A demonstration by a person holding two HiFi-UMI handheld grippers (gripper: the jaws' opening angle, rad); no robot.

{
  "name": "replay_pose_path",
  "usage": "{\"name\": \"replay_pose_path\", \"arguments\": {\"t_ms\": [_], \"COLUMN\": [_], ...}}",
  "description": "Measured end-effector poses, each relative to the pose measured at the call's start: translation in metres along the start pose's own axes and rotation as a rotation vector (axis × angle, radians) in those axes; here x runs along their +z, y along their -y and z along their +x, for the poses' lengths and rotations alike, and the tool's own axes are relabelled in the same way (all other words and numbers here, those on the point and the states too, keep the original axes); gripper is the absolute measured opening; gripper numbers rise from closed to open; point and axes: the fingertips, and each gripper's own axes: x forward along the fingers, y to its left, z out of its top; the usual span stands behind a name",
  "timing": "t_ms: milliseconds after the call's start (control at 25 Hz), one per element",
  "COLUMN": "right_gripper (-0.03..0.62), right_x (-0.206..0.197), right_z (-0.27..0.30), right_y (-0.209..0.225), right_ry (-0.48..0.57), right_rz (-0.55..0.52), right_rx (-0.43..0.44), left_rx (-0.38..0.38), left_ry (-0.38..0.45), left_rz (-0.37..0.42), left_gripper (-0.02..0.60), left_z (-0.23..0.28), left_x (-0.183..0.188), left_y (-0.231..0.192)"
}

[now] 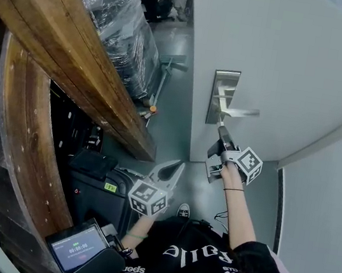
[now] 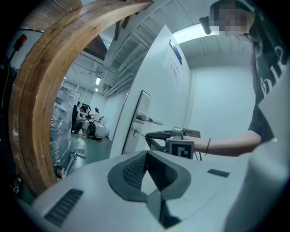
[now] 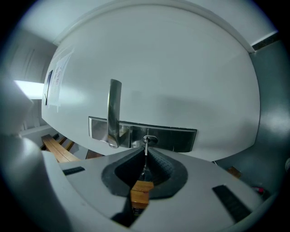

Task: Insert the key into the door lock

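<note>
Jaws on my right gripper (image 3: 144, 156) are clenched on the key (image 3: 145, 148), whose tip meets the keyhole (image 3: 150, 139) in the lock plate (image 3: 179, 138), so pushing it home looks left, while my left gripper (image 2: 146, 155) hangs back closed and empty.

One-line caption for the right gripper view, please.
Right gripper holding a key, its tip at the keyhole beside the door handle.

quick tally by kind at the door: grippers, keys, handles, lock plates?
grippers: 2 (left gripper, right gripper)
key: 1
door handle: 1
lock plate: 1
total: 5
</note>
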Motion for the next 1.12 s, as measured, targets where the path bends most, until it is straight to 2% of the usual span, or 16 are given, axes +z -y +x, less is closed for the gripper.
{"name": "replay_pose_path", "arguments": {"t_ms": [240,480,840,1120], "right_gripper": [0.034,0.035,0.035,0.037], "right_x": [0.001,0.005,0.010,0.002], "right_z": [0.001,0.014,0.032,0.012], "right_y": [0.002,0.003,0.003,-0.001], "right_ry": [0.003,0.010,-0.009,-0.057], "right_rz": [-0.022,0.022,-0.055,-0.198], "right_rx": [-0.004,-0.002,-0.008,-0.021], "left_rx": [0.000,-0.016,0.006,0.006], "left_ry": [-0.003,-0.007,-0.005,-0.012], "left_rz": [-0.003,-0.004,-0.001,-0.004], "left_gripper": [0.005,0.005,0.005,0.005], "left_z": [0.000,0.003,0.002,0.000], "left_x": [-0.003,-0.002,-0.001,-0.005], "left_y": [-0.001,0.004,-0.005,0.002]}}
